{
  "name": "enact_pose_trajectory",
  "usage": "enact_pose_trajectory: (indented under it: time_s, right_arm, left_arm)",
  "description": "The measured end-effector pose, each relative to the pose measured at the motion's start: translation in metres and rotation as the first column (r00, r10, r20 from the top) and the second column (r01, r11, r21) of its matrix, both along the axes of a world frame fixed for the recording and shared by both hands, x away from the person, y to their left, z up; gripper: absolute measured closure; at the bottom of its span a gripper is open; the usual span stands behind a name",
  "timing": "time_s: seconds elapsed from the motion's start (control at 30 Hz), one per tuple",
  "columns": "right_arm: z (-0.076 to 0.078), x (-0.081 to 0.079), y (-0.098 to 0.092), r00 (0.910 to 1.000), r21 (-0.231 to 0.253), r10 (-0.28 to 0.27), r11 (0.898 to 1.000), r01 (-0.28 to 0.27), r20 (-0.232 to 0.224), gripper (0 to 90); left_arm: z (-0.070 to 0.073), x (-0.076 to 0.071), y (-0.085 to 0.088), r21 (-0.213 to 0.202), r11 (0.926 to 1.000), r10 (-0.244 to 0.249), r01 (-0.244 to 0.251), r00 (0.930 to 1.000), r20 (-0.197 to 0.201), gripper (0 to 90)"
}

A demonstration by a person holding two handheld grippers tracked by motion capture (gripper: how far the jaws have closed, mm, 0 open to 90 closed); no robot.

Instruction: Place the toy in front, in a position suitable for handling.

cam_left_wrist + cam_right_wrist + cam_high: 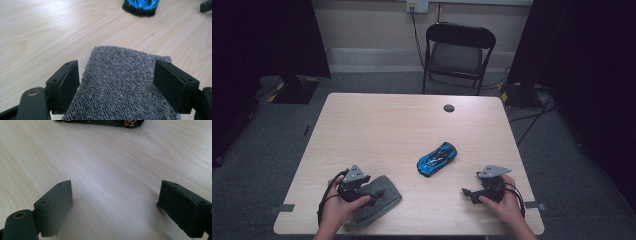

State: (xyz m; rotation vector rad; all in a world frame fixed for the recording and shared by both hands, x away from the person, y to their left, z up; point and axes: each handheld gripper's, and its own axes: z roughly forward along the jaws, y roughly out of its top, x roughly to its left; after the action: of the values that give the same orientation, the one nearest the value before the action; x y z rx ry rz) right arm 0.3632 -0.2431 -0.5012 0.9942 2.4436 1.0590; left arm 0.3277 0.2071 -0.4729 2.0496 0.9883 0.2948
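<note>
**Grey cloth between spread jaws, blue car mid-table**

Grey carpet runs under a pale wood-grain square table [377, 125], with dark curtains at both sides and a black folding metal chair [458, 52] standing beyond the far edge; a small round black cap [449, 108] sits in the tabletop near that far edge.

On the near left of the table lies a folded grey terry cloth [382, 200], flat on the wood; the left gripper [373, 192], held in the person's left hand [334, 210], lies over the cloth's left part; in the left gripper view its two black jaws stand spread wide, one at each long edge of the cloth [125, 82], and whether the pads touch the fabric I cannot tell.

Right of the table's middle rests a glossy blue and black toy sports car [437, 158], on its wheels, set at a slant, well apart from the cloth and from both grippers.

At the near right the right gripper [468, 192], held in the right hand [504, 202], hangs low over bare wood; its jaws are spread wide with nothing between them; the car's underside and wheels [100, 122] show at the top of the right gripper view.
</note>
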Motion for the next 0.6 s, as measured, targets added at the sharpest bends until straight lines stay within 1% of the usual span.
enact_pose_trajectory:
  time_s: [0.1,0.13,0.3,0.43,0.47,0.57,0.6]
  right_arm:
    - [0.0,0.0,0.0,1.0,0.0,0.0,1.0,0.0,0.0,11.2]
    - [0.0,0.0,0.0,1.0,-0.001,0.001,1.0,-0.001,0.001,11.2]
    - [0.0,0.0,0.0,1.0,0.0,0.0,1.0,0.0,0.0,11.2]
    - [0.0,0.0,0.0,1.0,0.0,0.0,1.0,0.0,0.0,11.1]
    - [0.0,0.0,0.0,1.0,-0.001,0.0,1.0,0.0,0.0,11.1]
    - [0.0,0.0,0.0,1.0,0.0,0.0,1.0,0.0,0.001,11.1]
    - [0.0,0.0,0.0,1.0,-0.001,0.0,1.0,0.0,0.0,11.1]
  left_arm:
    - [0.001,0.0,-0.001,-0.009,0.9999,-0.011,0.011,0.9999,0.0,21.0]
    - [0.002,0.0,-0.002,-0.006,0.9998,-0.019,0.019,0.9998,-0.002,20.9]
    - [0.003,0.003,-0.004,-0.024,0.9995,-0.021,0.021,0.9998,-0.006,20.3]
    - [0.008,0.005,-0.006,-0.019,0.9992,-0.034,0.034,0.9994,0.003,19.5]
    - [0.012,0.008,-0.01,-0.016,0.9991,-0.039,0.04,0.9991,0.015,19.5]
    - [0.014,0.012,-0.014,-0.012,0.9987,-0.048,0.049,0.9987,0.014,19.3]
    - [0.015,0.014,-0.017,-0.011,0.999,-0.043,0.043,0.9989,0.02,18.8]
